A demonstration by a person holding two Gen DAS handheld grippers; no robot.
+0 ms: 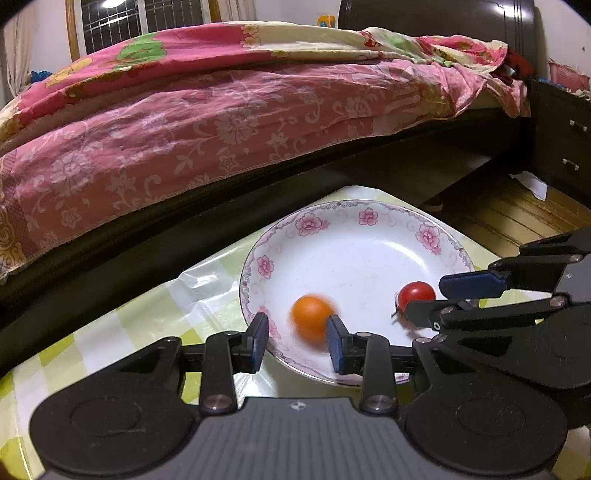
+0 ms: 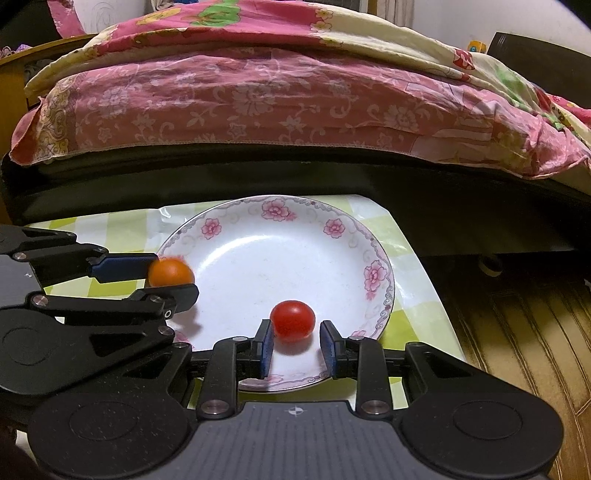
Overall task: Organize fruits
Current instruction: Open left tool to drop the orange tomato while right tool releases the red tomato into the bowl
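On the green-checked tablecloth (image 2: 410, 236) sits the floral-rimmed white plate (image 2: 258, 258), over whose near edge both claws hang spread and grasping nothing: the left gripper (image 1: 297, 341) brackets the blurred orange tomato (image 1: 312, 319), while the right gripper (image 2: 297, 347) frames the red cherry tomato (image 2: 292, 319) lying on the plate.

1. Straight ahead of your hand-held gripper stands a bed (image 1: 258, 192) with a dark frame, draped in a pink floral quilt (image 1: 229, 122).
2. Up to your left, a barred window (image 1: 147, 18).
3. To your right, a dark dresser (image 1: 561, 140) and wooden floor (image 2: 517, 317).
4. Below, a desk (image 1: 140, 314) under checked green-and-white cloth.
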